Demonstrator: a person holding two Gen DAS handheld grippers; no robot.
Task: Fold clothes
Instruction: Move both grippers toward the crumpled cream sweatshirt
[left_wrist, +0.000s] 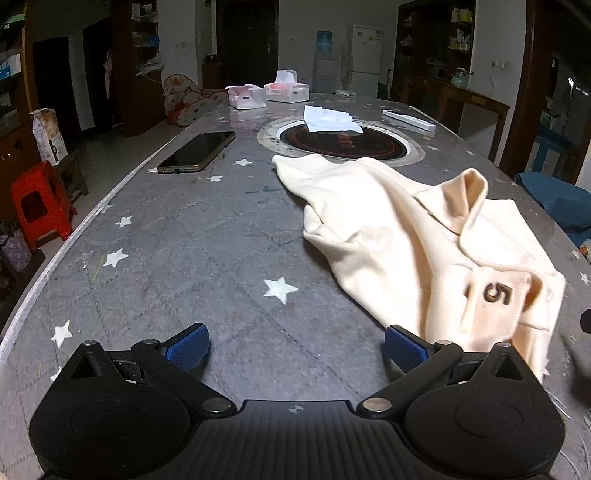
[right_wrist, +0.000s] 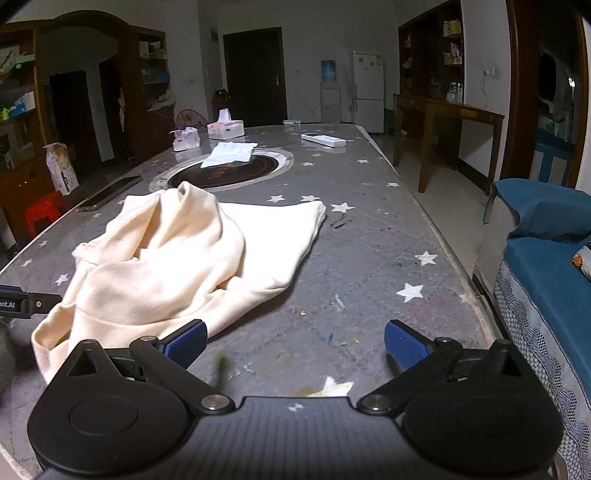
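A cream garment (left_wrist: 417, 236) with a dark "5" patch (left_wrist: 498, 293) lies crumpled on the grey star-patterned table (left_wrist: 177, 236). In the left wrist view it is to the right, its near hem beside my right fingertip. My left gripper (left_wrist: 295, 349) stands open over bare table with nothing between its blue pads. In the right wrist view the garment (right_wrist: 177, 258) lies left of centre, its near edge by my left fingertip. My right gripper (right_wrist: 295, 345) is open above the table with nothing in it. A part of the left gripper (right_wrist: 22, 301) shows at the left edge.
A phone (left_wrist: 197, 151) lies at the left, a white cloth (left_wrist: 328, 120) on the round dark inset (left_wrist: 341, 142), two tissue boxes (left_wrist: 267, 94) and a white remote (left_wrist: 408, 120) at the far end. A blue sofa (right_wrist: 546, 258) borders the table's right side, a red stool (left_wrist: 40, 206) its left.
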